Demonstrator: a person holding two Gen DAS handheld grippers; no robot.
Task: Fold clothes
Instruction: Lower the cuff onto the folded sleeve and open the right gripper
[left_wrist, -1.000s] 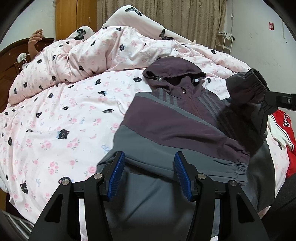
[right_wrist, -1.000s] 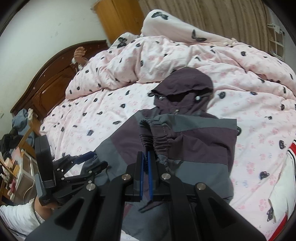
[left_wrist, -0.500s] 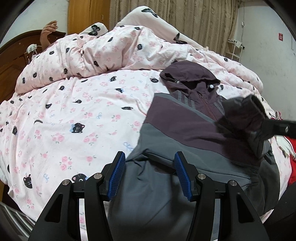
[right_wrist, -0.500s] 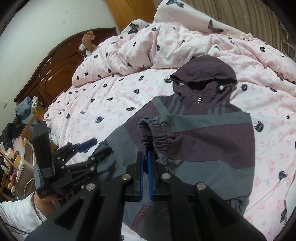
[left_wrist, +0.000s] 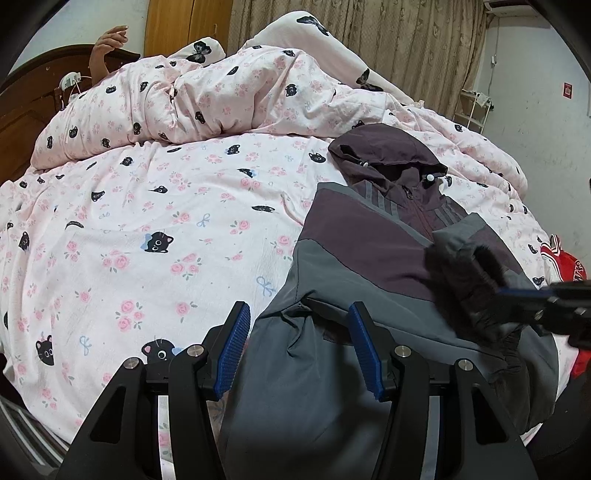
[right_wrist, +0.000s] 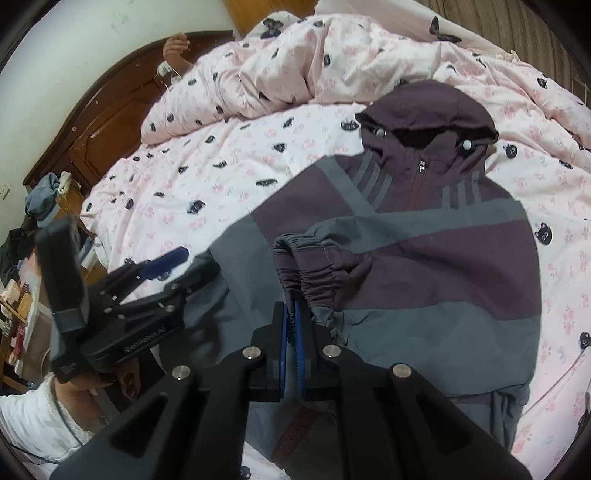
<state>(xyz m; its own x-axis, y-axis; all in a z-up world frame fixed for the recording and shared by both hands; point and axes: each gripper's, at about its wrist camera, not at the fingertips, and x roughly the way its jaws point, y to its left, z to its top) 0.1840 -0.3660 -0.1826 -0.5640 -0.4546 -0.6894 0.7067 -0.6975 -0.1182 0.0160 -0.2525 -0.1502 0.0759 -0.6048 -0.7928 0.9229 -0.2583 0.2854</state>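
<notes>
A hooded jacket (right_wrist: 424, 236) in purple and grey lies front up on the bed's pink cat-print sheet (left_wrist: 155, 236), its hood (right_wrist: 428, 110) pointing to the far side, toward a heaped duvet (left_wrist: 221, 92) of the same print. The right gripper (right_wrist: 291, 325) has its blue-padded fingers pressed together on the elastic cuff (right_wrist: 306, 273) of one sleeve, holding it up over the jacket's chest with the sleeve doubled across the body. The left gripper (left_wrist: 299, 347) hangs over the jacket's near left corner with its fingers spread wide and nothing between them, the grey hem (left_wrist: 295, 369) just beneath. A hand (right_wrist: 110, 376) in a white sleeve holds that left tool. At the far left a dark wooden headboard (right_wrist: 107, 122) stands, and someone's raised hand (left_wrist: 107, 48) shows beside it. A red garment (left_wrist: 565, 262) lies at the right edge of the bed
</notes>
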